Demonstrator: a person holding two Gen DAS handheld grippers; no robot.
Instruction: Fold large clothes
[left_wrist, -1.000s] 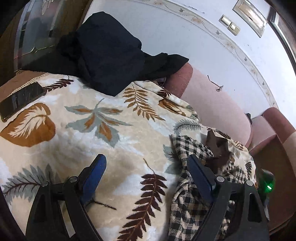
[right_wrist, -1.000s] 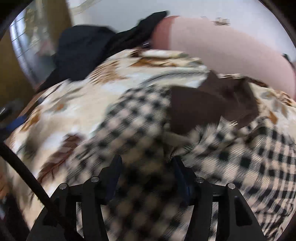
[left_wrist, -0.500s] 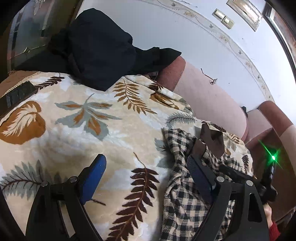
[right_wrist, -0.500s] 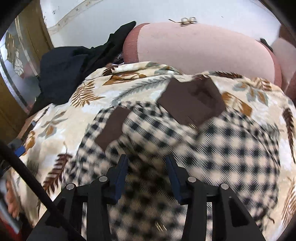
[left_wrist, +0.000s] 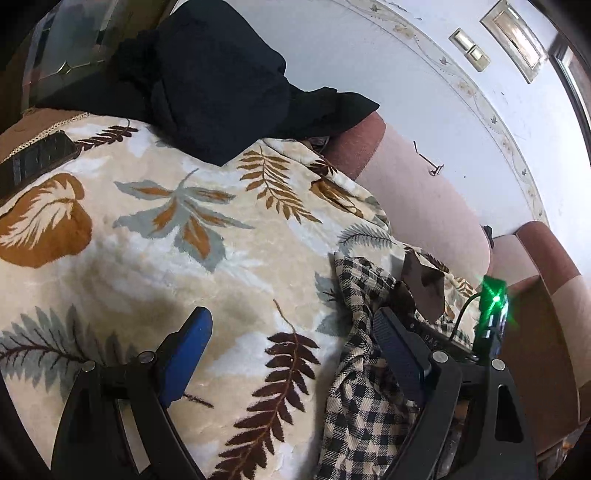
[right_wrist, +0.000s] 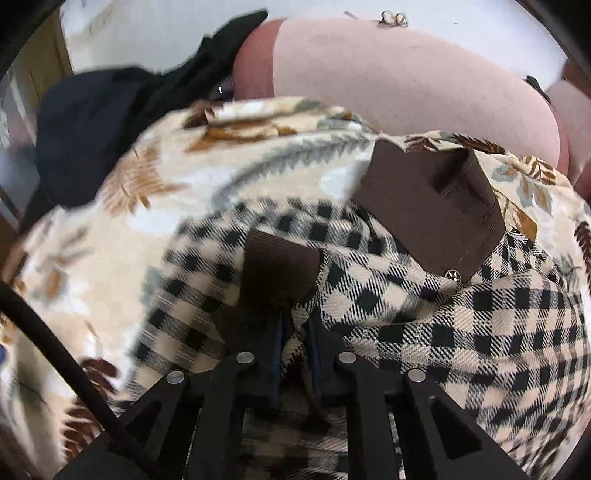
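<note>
Right gripper of mine has its fingers pressed together on a fold of the checked shirt, low in the middle of the right wrist view, just under a brown cuff. I judge that this is the grasping step at the beginning of folding; next I must lift the cloth and spread it flat, and my left gripper should take another edge. That one has its fingers wide apart and holds nothing; it hangs over the blanket at the bottom of its frame. The shirt is crumpled, black and cream squares, with a brown collar and a small metal button. It lies on the leaf-patterned blanket, lower right in the left view. A black garment is in the upper left, a pink sofa back behind.
</note>
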